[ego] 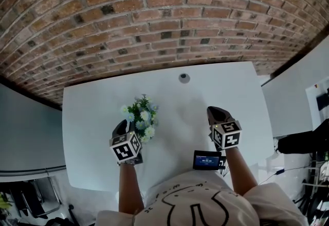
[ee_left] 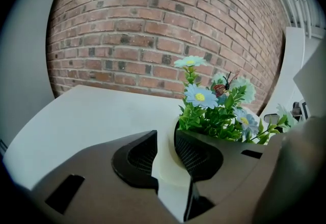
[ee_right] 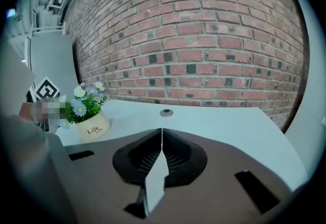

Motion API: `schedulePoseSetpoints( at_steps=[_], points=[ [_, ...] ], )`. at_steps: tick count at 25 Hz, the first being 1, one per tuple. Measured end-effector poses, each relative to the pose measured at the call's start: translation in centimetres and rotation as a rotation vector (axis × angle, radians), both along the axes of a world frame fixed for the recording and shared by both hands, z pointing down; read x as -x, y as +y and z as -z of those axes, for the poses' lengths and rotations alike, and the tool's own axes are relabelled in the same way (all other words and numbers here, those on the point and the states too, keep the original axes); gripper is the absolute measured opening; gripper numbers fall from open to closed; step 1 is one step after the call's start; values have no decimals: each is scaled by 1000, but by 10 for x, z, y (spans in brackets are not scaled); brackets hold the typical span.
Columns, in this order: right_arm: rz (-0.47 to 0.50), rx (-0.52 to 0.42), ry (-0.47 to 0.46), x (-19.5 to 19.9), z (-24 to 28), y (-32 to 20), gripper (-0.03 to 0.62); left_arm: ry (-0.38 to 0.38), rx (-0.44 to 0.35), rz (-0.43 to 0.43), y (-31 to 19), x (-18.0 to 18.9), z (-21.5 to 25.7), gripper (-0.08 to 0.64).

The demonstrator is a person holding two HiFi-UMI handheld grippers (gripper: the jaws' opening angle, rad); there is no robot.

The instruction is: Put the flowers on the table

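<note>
While the pot of flowers stood on the white surface, the left gripper was open wide around it, maybe not touching. The right gripper was shut, empty. The pot looked light, hard and smooth, best held by its sides.

Office-like test or recording space, not a home.

A bare white table stands against an exposed brick wall. A round cable port is set near the table's far edge and a small lit screen sits at its near edge. A plain white panel stands to the table's right, with loose cables and dark equipment just beyond.
</note>
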State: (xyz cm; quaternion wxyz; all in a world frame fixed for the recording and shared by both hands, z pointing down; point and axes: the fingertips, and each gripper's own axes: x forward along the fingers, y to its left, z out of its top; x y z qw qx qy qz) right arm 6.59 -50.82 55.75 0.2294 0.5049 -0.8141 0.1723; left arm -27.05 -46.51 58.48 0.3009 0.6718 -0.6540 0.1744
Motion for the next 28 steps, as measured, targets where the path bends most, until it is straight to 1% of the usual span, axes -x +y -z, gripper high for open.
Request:
schedulePoseSetpoints(
  at_steps=[10,16,24,28],
  points=[
    [-8,-55,-9,-1,22,6,17,13,-44,14,9,2,16,115],
    [-15,-86,-14,-3,36,16,17,9,-76,18,19,5,30,115],
    [-25,-133,-19,-6,57,39,17,-5,-126,11,36,3,51,104],
    [-37,-159,-28,-8,66,52,17,-11,-148,5,47,2,60,86]
  ],
)
